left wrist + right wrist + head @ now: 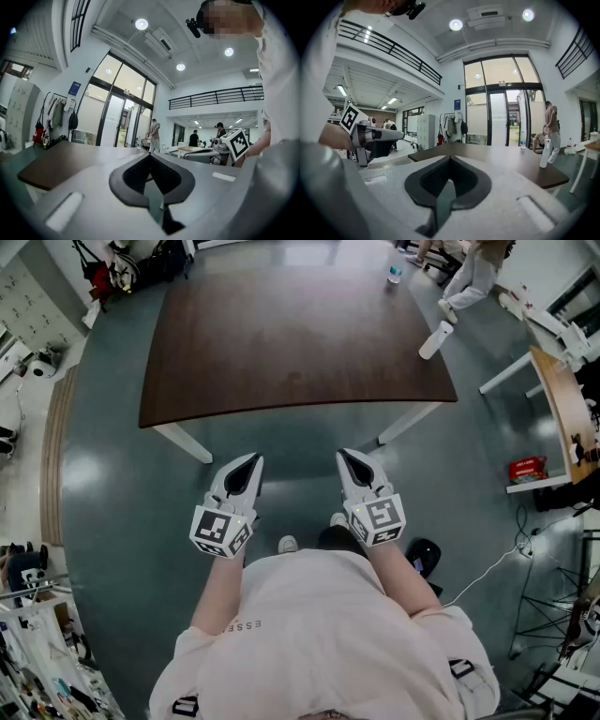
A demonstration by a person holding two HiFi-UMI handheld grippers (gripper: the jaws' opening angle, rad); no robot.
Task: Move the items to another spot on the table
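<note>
Head view: one dark brown table (pixel 281 343), top largely bare, standing on a grey floor (pixel 122 484).

Items on the table:
- One water bottle (pixel 395 273), upright at the far right corner.
- One white cylinder (pixel 436 338), upright at the right edge, nearer than the bottle and well apart from it.

Left claw (pixel 249 465) and right claw (pixel 349 461): held side by side over the floor, short of the table's near edge. Both point toward the table and are well apart from both items.

Left gripper view: left claw's jaws closed tip to tip, nothing between them. The table lies ahead and to the left.

Right gripper view: right claw's jaws closed together, empty. The table lies ahead, with the white cylinder and water bottle toward its right side, before tall glass doors (pixel 501 117).
</note>
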